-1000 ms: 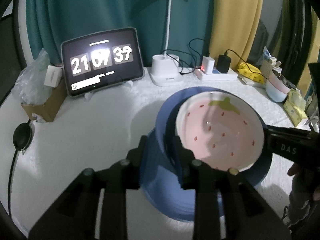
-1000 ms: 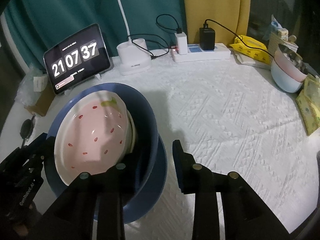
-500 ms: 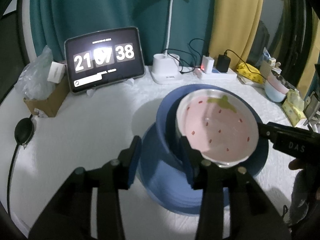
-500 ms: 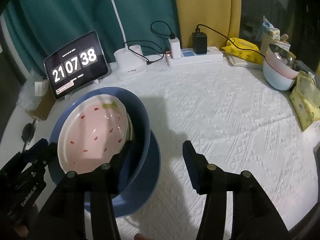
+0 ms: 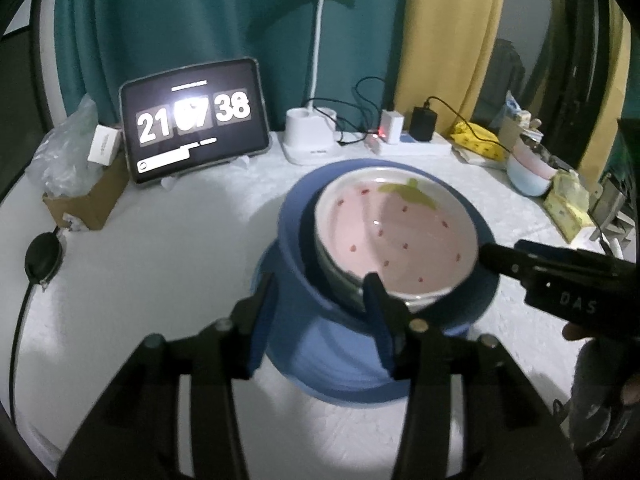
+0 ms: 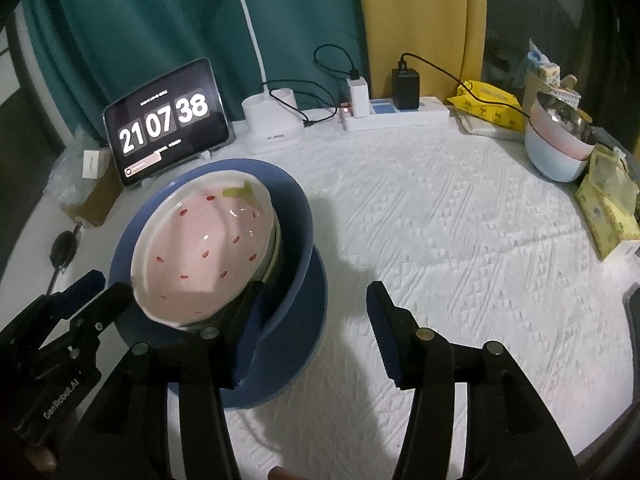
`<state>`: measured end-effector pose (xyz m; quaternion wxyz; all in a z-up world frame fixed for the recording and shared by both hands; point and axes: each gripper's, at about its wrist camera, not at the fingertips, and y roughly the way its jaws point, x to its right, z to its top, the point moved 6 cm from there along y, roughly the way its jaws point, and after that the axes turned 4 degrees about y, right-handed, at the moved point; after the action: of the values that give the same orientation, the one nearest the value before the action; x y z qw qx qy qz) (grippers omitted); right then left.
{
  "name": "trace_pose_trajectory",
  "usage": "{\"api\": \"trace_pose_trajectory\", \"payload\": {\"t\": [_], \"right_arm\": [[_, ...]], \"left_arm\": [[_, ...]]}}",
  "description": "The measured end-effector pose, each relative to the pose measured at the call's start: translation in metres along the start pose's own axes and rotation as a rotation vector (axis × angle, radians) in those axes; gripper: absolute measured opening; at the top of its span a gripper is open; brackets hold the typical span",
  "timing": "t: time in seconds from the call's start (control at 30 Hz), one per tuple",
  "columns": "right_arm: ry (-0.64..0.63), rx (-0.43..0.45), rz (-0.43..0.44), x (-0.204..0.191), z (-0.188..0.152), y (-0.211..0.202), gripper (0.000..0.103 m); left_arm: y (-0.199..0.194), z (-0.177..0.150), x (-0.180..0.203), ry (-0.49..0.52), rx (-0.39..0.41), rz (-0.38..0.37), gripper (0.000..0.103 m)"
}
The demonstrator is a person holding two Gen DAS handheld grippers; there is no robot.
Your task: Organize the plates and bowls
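1. A blue plate (image 6: 304, 344) lies flat on the white cloth, at the bottom of the stack.
2. A deep blue bowl (image 6: 298, 216) stands on the plate, its rim tilted.
3. A pink strawberry bowl (image 6: 204, 240) with red seeds, a green leaf and a white rim sits tilted inside the blue bowl, with another pale rim just under it.

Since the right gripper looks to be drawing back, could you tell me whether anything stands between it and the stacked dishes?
Nothing visible does. The right gripper is open, its left finger right beside the blue bowl's rim, the strawberry bowl nested inside, on the blue plate. Only bare white tablecloth lies around it.
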<state>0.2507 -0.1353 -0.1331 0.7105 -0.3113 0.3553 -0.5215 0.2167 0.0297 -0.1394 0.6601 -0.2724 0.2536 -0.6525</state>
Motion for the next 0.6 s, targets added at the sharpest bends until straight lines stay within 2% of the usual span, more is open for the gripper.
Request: {"api": "trace_pose_trajectory", "payload": {"t": [0.6], "right_arm": [[-0.028,0.043,-0.010,0.009,-0.018,-0.032,0.055]], "left_arm": [[-0.035,-0.007,0.029,0.039,0.067,-0.034,0.047]]}}
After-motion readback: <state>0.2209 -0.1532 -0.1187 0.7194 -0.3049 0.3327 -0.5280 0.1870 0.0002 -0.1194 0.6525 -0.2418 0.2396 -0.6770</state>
